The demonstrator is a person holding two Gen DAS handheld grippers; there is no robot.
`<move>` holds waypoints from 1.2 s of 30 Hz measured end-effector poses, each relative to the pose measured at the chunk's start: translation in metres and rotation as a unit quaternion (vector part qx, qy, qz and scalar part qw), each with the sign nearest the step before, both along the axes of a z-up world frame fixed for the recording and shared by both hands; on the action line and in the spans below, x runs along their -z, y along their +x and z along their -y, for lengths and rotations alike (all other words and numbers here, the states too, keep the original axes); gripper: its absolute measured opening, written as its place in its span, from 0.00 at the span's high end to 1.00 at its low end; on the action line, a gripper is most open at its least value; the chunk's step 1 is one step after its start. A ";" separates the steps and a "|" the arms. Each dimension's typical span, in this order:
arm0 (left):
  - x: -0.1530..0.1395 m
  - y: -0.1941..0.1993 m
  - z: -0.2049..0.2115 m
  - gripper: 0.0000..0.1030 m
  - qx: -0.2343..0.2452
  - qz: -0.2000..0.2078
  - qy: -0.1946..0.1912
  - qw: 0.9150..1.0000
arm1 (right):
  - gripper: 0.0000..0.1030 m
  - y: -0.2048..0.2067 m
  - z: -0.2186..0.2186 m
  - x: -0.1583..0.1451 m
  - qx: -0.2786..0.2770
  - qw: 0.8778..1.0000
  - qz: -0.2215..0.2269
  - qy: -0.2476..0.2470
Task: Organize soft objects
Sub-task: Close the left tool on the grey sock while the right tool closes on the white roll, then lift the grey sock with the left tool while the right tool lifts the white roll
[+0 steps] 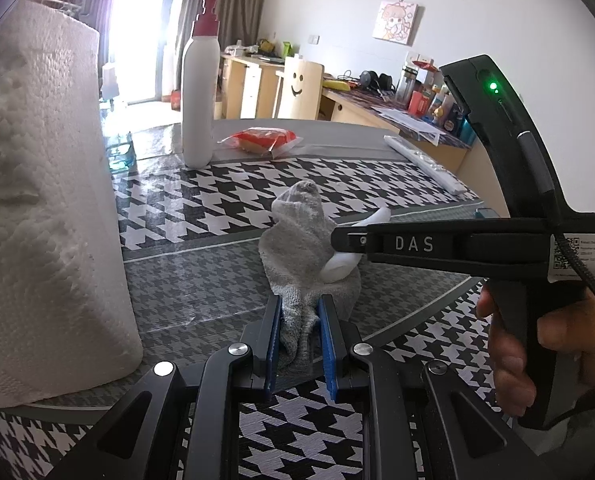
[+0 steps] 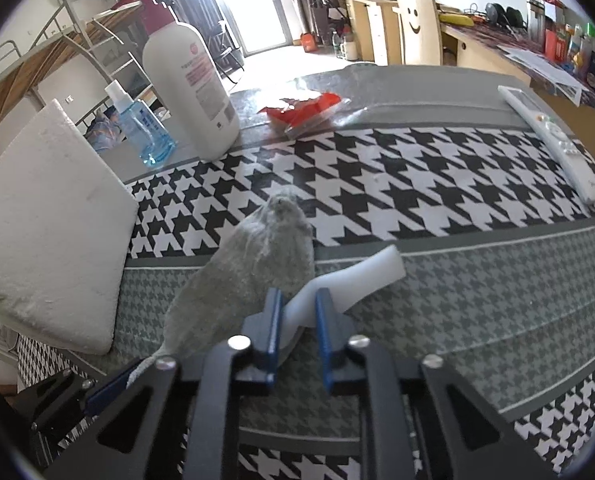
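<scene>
A grey sock [image 1: 297,240] lies on the houndstooth tablecloth, toe pointing away. My left gripper [image 1: 299,322] is shut on the sock's near end. In the right wrist view the sock [image 2: 253,264] stretches to the left of my right gripper [image 2: 299,312], which is shut on a bent white foam strip [image 2: 357,276]. In the left wrist view the right gripper [image 1: 343,254] comes in from the right, and the white foam strip [image 1: 339,268] presses against the sock's right side.
A paper towel roll [image 1: 37,200] stands close on the left. A white pump bottle [image 1: 199,96], a blue spray bottle [image 2: 141,124], a red snack packet [image 1: 263,140] and a white remote [image 2: 553,140] lie farther back. A desk and chair stand beyond the table.
</scene>
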State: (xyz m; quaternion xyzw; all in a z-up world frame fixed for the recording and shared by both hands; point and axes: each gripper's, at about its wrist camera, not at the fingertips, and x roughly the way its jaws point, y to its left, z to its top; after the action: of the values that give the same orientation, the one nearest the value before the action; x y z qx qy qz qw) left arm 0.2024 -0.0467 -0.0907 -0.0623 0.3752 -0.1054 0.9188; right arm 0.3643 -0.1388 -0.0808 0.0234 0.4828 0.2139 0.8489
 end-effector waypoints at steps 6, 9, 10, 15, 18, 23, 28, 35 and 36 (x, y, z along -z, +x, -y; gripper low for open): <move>0.000 0.001 -0.001 0.81 -0.004 0.000 -0.002 1.000 | 0.93 -0.004 0.006 -0.008 -0.012 1.000 0.015 -0.005; -0.001 0.000 -0.001 0.81 -0.006 0.003 -0.001 1.000 | 0.93 -0.009 0.011 -0.012 -0.014 0.999 0.027 -0.014; -0.001 -0.001 -0.001 0.81 -0.005 0.004 -0.002 1.000 | 0.93 -0.011 0.014 -0.014 -0.013 0.999 0.029 -0.015; -0.002 -0.004 -0.003 0.81 -0.009 0.007 -0.001 1.000 | 0.93 -0.023 0.027 -0.023 -0.006 0.999 0.045 -0.022; -0.003 -0.005 -0.001 0.81 -0.005 0.009 -0.001 1.000 | 0.93 -0.029 0.031 -0.025 -0.005 0.999 0.050 -0.020; -0.004 -0.007 -0.001 0.81 -0.002 0.012 0.001 1.000 | 0.92 -0.037 0.032 -0.022 -0.009 0.999 0.046 -0.027; -0.004 -0.006 -0.001 0.81 -0.002 0.013 0.002 1.000 | 0.88 -0.040 0.027 -0.010 -0.014 0.998 0.037 -0.054; -0.003 -0.006 -0.001 0.81 -0.003 0.013 0.003 1.000 | 0.86 -0.041 0.026 -0.005 -0.016 0.996 0.041 -0.074; -0.003 -0.005 -0.001 0.81 -0.002 0.012 0.002 1.000 | 0.86 -0.040 0.026 -0.005 -0.016 0.996 0.041 -0.074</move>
State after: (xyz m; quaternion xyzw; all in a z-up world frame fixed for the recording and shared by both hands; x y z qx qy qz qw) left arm 0.1971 -0.0456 -0.0873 -0.0597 0.3640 -0.1030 0.9238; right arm 0.3238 -0.1651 -0.0759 -0.0559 0.4622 0.1921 0.8639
